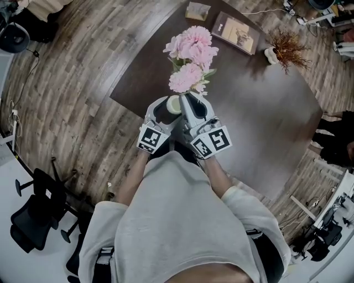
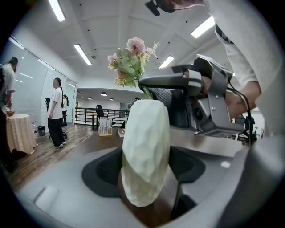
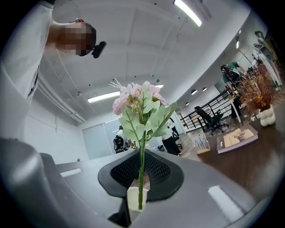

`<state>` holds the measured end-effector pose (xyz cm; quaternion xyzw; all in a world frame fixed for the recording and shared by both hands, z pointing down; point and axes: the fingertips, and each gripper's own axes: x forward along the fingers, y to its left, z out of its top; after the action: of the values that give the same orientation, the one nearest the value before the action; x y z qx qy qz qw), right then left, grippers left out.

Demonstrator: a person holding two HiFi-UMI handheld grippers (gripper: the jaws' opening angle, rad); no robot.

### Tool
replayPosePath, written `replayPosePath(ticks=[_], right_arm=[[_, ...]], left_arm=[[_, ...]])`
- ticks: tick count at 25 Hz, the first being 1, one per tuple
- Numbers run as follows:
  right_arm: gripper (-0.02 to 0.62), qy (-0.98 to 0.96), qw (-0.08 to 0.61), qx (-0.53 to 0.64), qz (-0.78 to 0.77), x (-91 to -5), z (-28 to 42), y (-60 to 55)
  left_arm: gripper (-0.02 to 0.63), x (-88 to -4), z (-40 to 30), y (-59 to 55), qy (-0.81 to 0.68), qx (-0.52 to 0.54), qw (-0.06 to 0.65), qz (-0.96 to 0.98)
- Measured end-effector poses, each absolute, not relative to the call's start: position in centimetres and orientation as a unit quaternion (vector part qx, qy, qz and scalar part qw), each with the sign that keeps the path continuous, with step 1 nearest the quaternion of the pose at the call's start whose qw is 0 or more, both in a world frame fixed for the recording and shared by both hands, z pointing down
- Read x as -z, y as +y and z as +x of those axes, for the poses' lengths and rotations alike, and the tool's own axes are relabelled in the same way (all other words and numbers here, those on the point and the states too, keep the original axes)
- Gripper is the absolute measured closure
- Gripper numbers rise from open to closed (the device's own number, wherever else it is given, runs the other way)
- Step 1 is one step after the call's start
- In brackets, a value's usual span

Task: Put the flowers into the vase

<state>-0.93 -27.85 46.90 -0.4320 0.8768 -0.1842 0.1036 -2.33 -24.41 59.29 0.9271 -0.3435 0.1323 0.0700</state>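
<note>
A bunch of pink flowers (image 1: 191, 55) with green leaves stands over the near edge of the dark table (image 1: 265, 110). My right gripper (image 1: 192, 100) is shut on its thin green stem (image 3: 141, 164), with the blossoms (image 3: 138, 100) rising above the jaws. My left gripper (image 1: 166, 108) grips a pale cream vase (image 2: 146, 151) between its jaws, the two grippers side by side. The vase (image 3: 137, 198) shows just below the stem's lower end. Whether the stem is inside the vase mouth I cannot tell. In the left gripper view the flowers (image 2: 131, 60) sit above the vase beside the right gripper (image 2: 196, 98).
A book (image 1: 235, 32) and a small box (image 1: 197, 10) lie at the table's far side, a dried plant in a white pot (image 1: 285, 48) at the far right. Black office chairs (image 1: 38, 215) stand on the wood floor at left. People (image 2: 57, 111) stand in the distance.
</note>
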Motion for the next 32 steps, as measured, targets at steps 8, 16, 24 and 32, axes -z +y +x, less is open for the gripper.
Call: replayPosePath(ticks=[8, 16, 24, 32], right_arm=[[0.555, 0.889, 0.034, 0.136, -0.435, -48.7, -1.6, -24.9], [0.546, 0.896, -0.066, 0.055, -0.435, -51.0, -1.7, -22.6], [0.503, 0.892, -0.082, 0.087, -0.436, -52.7, -0.7, -21.9], [0.478, 0.884, -0.088, 0.117, -0.444, -54.2, -0.2, -21.4]], left_arm=[[0.284, -59.3, -2.2, -24.4, -0.344, -0.130, 0.069, 0.927], [0.284, -59.2, -2.2, -24.5, -0.344, -0.129, 0.067, 0.928], [0.284, -59.4, -2.0, -24.6, -0.343, -0.128, 0.067, 0.928], [0.282, -59.3, -2.2, -24.6, -0.345, -0.124, 0.066, 0.928]])
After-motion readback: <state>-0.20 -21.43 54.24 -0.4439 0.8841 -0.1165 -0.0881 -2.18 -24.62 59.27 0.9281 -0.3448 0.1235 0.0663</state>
